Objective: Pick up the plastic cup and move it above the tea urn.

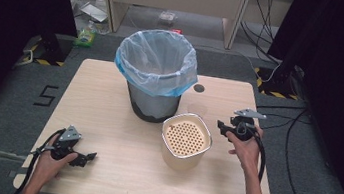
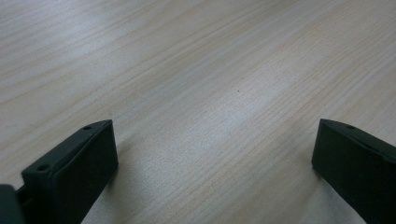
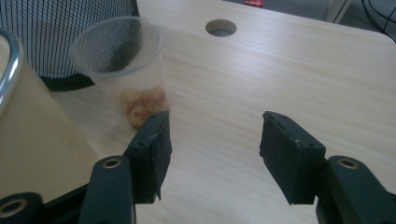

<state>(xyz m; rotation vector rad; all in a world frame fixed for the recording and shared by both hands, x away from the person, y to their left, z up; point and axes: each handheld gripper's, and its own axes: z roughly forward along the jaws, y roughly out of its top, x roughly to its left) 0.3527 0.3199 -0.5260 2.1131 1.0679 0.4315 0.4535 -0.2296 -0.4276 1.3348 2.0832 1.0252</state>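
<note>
Clear cup [image 3: 122, 65] holding pale scraps is standing on table [image 1: 109, 99], just beside bagged bin [image 1: 156, 75]. Right gripper [image 3: 214, 140] is hovering near it, jaws open. Left gripper [image 2: 215, 163] is idling low, jaws open.

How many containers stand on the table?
3: a bin lined with a plastic bag at the centre back, a beige strainer pot in front of it, and a clear plastic cup holding some food between them, near the right gripper.
</note>
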